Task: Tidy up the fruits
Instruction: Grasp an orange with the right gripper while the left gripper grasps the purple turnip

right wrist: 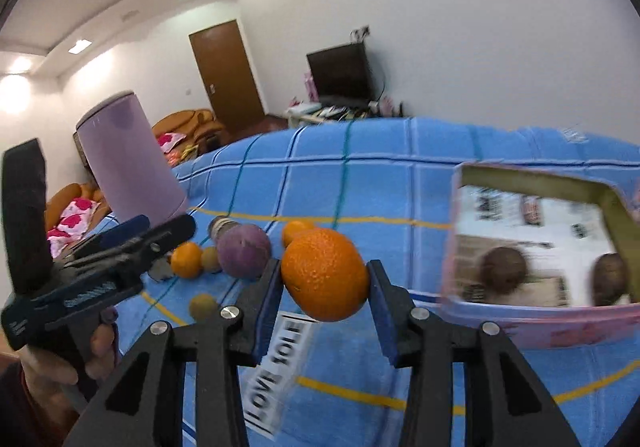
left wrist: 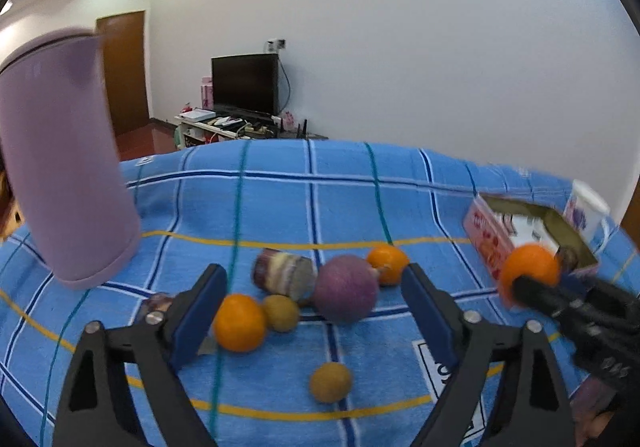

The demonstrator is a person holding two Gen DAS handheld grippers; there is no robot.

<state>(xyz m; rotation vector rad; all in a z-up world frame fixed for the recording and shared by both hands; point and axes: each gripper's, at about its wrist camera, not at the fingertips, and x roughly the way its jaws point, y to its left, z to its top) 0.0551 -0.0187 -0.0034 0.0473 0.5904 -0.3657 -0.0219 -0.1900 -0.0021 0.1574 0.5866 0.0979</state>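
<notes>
Right wrist view: we see our right gripper [right wrist: 325, 283] with its jaws clamped on an orange [right wrist: 324, 274], lifted above the blue checked cloth [right wrist: 400, 187], the pink tin [right wrist: 532, 317] at three o'clock. Our left gripper [left wrist: 314, 311] hangs wide and empty over loose fruits [left wrist: 346, 289].

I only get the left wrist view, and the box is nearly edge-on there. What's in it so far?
Observer: Two brown fruits lie in the box, on a printed paper lining.
Operator: Is the orange pinched squarely?
Observer: Yes. The right gripper has a blue pad on each side of the orange.
Operator: Is it over the box?
Observer: Not yet. In the right wrist view the orange is left of the box's opening.
</notes>
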